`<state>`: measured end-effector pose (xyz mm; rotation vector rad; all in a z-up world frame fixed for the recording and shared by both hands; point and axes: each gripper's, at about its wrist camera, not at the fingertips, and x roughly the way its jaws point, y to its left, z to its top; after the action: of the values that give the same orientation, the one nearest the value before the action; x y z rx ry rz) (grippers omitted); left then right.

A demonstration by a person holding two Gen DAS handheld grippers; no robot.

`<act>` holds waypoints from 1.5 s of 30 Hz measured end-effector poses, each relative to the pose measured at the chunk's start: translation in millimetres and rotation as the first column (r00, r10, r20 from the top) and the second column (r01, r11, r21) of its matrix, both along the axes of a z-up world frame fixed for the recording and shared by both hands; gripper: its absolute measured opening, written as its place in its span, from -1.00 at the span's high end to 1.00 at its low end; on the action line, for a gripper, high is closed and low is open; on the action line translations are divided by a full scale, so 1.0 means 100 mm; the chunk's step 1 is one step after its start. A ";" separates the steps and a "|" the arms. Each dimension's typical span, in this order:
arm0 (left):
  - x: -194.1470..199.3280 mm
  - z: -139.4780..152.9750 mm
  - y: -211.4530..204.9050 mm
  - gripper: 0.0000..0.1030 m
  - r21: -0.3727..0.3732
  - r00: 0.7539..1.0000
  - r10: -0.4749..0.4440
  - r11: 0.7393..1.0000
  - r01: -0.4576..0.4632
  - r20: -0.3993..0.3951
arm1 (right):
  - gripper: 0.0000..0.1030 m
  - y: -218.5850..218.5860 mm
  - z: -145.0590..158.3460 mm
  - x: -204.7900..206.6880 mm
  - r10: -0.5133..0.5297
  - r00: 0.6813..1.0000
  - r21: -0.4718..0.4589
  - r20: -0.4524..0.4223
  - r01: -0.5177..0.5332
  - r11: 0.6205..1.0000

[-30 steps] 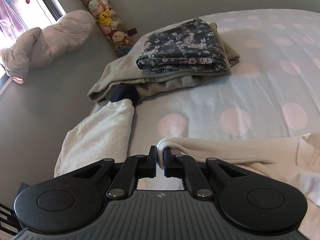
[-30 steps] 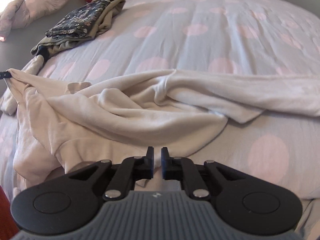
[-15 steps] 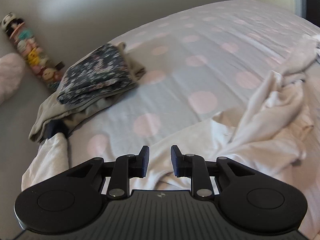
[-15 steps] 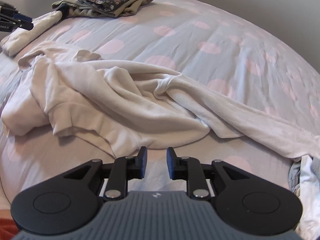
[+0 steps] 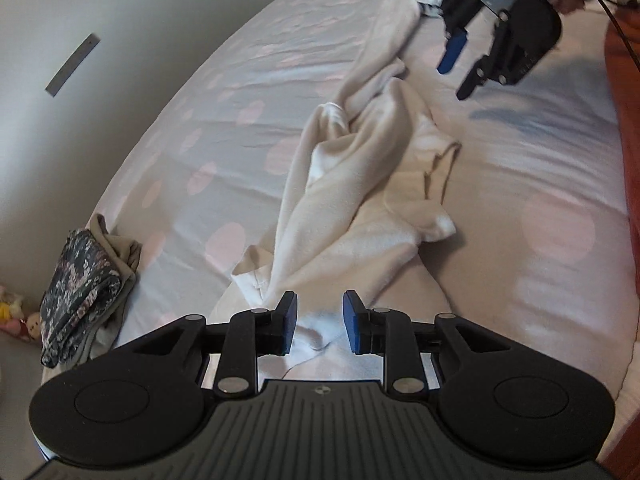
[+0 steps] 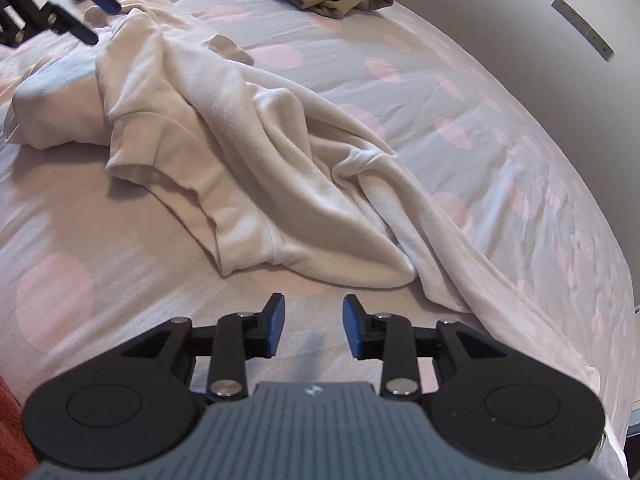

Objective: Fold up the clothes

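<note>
A cream sweater (image 6: 248, 152) lies all bunched up in the middle of the bed (image 6: 460, 92). It is soft and fuzzy, twisted into long folds, with one sleeve stretched out toward the far side. A ribbed cuff sticks out near the front edge. The left gripper (image 5: 318, 322) hangs just over one end of the sweater, its fingers spread apart and holding nothing. The right gripper (image 6: 310, 326) hovers over the bare spotted sheet just beside the sweater, wide apart and empty too. A pile of folded clothes (image 5: 86, 284) sits near the wall.
</note>
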<state>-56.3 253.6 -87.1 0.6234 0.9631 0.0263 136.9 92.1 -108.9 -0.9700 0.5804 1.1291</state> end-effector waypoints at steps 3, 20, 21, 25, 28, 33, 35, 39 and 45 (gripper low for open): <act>0.00 -0.19 -0.11 0.55 0.061 0.998 -0.058 0.996 0.061 -0.040 | 0.29 0.00 -0.04 0.02 0.005 1.000 0.006 0.010 -0.005 1.000; 0.21 -0.20 0.33 0.94 -0.016 0.990 0.092 0.996 -0.091 0.102 | 0.26 0.02 -0.67 -0.25 0.442 0.763 -0.229 0.472 -0.378 0.897; 0.22 -0.13 0.40 0.95 -0.036 0.985 0.122 0.992 -0.119 0.126 | 0.27 0.03 -0.71 -0.25 0.457 0.743 -0.238 0.489 -0.391 0.889; 0.29 0.12 0.78 0.95 -0.133 0.947 0.269 0.960 -0.248 0.175 | 0.47 0.05 -0.84 -0.26 0.511 0.662 -0.271 0.549 -0.437 0.858; 0.31 0.10 0.94 0.95 -0.179 0.936 0.316 0.941 -0.289 0.152 | 0.48 0.10 -0.85 -0.18 0.492 0.655 -0.258 0.573 -0.426 0.867; 0.34 0.02 1.14 0.95 -0.224 0.922 0.370 0.914 -0.338 0.115 | 0.49 0.23 -0.92 -0.09 0.490 0.627 -0.258 0.606 -0.427 0.866; 0.33 -0.07 1.12 0.95 -0.213 0.927 0.357 0.920 -0.328 0.113 | 0.56 0.27 -0.95 -0.08 0.503 0.608 -0.266 0.615 -0.440 0.858; 0.30 -0.24 1.03 0.76 -0.108 0.952 0.284 0.956 -0.272 0.117 | 0.75 0.28 -1.04 -0.07 0.516 0.572 -0.280 0.638 -0.453 0.847; 0.24 -0.50 0.87 0.18 0.079 0.982 0.158 0.983 -0.166 0.104 | 0.80 0.40 -0.92 -0.02 0.414 0.678 -0.187 0.607 -0.385 0.904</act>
<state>-32.4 340.4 -137.0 0.6171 0.9196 0.2430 135.3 131.8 -200.5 -1.4820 -0.1854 1.0720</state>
